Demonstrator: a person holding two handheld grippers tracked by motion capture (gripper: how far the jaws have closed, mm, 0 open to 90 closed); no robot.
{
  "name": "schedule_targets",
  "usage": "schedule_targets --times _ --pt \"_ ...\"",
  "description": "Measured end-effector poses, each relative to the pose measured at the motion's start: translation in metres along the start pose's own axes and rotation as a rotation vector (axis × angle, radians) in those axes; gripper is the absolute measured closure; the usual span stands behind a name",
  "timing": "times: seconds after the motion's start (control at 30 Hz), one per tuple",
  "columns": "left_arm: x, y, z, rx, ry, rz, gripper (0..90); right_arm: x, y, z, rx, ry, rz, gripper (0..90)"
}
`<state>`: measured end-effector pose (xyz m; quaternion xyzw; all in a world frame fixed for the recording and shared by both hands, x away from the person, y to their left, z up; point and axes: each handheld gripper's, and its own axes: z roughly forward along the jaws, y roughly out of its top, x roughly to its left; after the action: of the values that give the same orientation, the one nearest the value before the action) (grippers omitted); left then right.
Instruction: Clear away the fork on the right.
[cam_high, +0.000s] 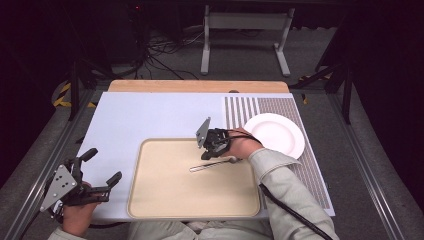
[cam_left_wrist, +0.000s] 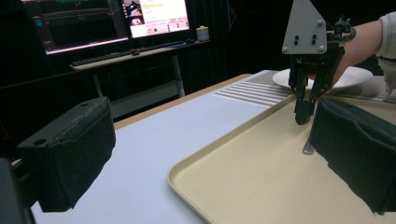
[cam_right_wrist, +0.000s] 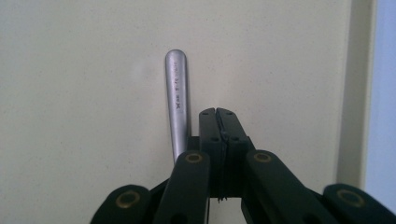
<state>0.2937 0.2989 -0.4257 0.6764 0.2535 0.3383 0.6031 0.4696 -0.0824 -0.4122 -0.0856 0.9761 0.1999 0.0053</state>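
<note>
Item 1, right claw: jaws fully closed, pads pressed flat together, as my right gripper view shows. Nothing between them; the utensil lies just beside the closed tips, to their left in that view. Claw points down over the tray.

Item 2, slim silver metal utensil handle: lies flat on the tray floor, rounded end pointing away from my right claw, small stamped lettering along it. In the high view the utensil runs slantwise across the tray's upper right part. Its working end is hidden by my claw, so I cannot tell spoon from fork.

Item 3, beige rectangular plastic tray: sits on the pale blue surface, near edge close to me.

Item 4, round white plate: on the striped grey mat, right of the tray, well apart from the handle.

Item 5, left claw: jaws wide open, holding nothing, parked off the tray's left edge.

Handling note, my judgement: the closed jaws have missed the handle. To do the pickup well I should open them, shift sideways until the handle sits centred between the pads, lower to the tray floor, and close across the narrow width. A thin flat handle may slip or pivot, so grip squarely
</note>
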Motion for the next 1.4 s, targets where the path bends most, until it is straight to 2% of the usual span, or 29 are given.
schedule_targets --times 0.27,0.5,0.73,0.77,0.87,1.4 --pt "0.0 0.0 0.001 0.002 -0.002 -0.003 1.2 -0.002 0.0 0.012 -0.018 0.015 0.023 90.0" --pt "0.0 0.0 0.001 0.002 0.0 -0.003 1.2 -0.001 0.0 0.015 -0.005 0.042 0.041 89.9" --pt "0.0 0.0 0.0 0.002 0.0 -0.002 1.2 0.002 0.0 0.015 0.004 0.07 0.043 90.0" --pt "0.0 0.0 0.0 0.002 0.001 -0.002 1.2 0.002 0.0 0.015 0.0 0.078 0.032 90.0" --pt "0.0 0.0 0.0 0.002 0.001 -0.003 1.2 0.008 0.0 0.014 0.024 0.107 0.026 89.9" --pt "-0.001 0.0 0.001 0.006 0.001 0.001 1.2 0.031 -0.02 0.003 0.059 0.146 0.02 90.0"
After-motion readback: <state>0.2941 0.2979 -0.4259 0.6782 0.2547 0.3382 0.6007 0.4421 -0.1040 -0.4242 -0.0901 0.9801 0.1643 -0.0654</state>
